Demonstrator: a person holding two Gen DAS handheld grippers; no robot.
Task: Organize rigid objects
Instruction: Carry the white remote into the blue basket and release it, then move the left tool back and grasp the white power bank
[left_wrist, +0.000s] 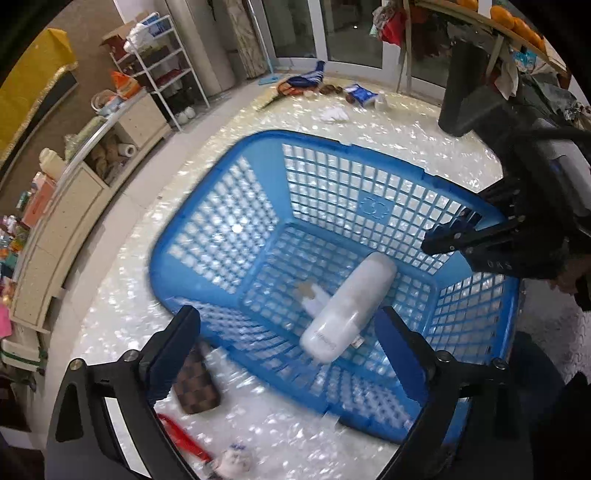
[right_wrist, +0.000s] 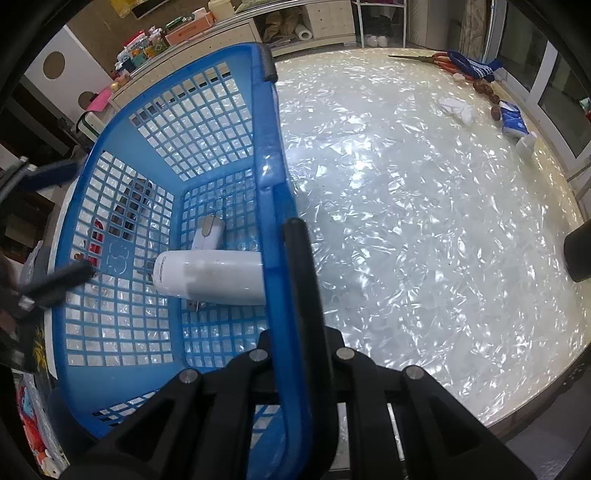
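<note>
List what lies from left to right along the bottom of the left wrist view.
Left finger → checkered wallet → white bottle → right finger → basket's right wall.

A lived-in family home: a white shoe rack (left_wrist: 162, 70) stacked with boxes, cluttered low cabinets (left_wrist: 74, 206), and glass doors (left_wrist: 332, 29) behind a pearly table (right_wrist: 424, 221).
</note>
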